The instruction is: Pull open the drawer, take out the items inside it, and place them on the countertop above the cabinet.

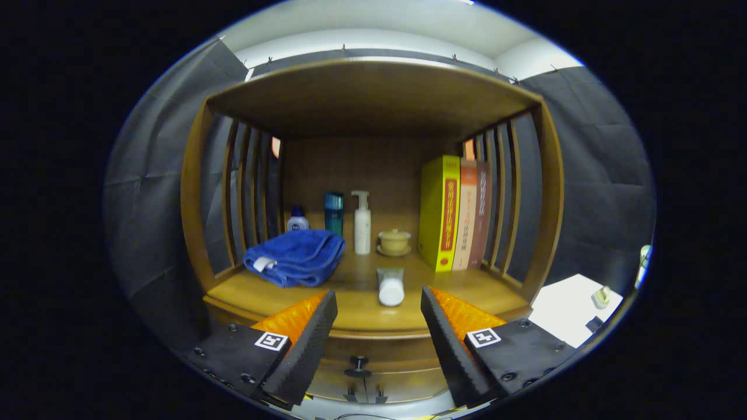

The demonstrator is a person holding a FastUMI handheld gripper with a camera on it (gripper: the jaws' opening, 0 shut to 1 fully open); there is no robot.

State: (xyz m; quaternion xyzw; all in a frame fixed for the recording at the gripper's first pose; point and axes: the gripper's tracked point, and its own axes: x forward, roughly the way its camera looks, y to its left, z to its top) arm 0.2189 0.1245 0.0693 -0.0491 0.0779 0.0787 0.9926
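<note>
My gripper (378, 306) is open, its two fingers spread wide with nothing between them. It hangs in front of a wooden cabinet. Below and between the fingers is the drawer front (379, 356) with a dark knob (358, 366); the drawer looks closed. Just beyond the fingertips, on the countertop (467, 286), lies a small white tube (390, 287) with its cap end toward me. A folded blue towel (296, 257) lies on the countertop ahead of the left finger.
Further back stand a small white bottle (297, 221), a teal bottle (334, 213), a white pump bottle (362, 223) and a lidded tan cup (394, 241). Three upright books (455, 213) lean by the right slats. A shelf roof (373, 99) spans above. A white table (575, 309) sits lower right.
</note>
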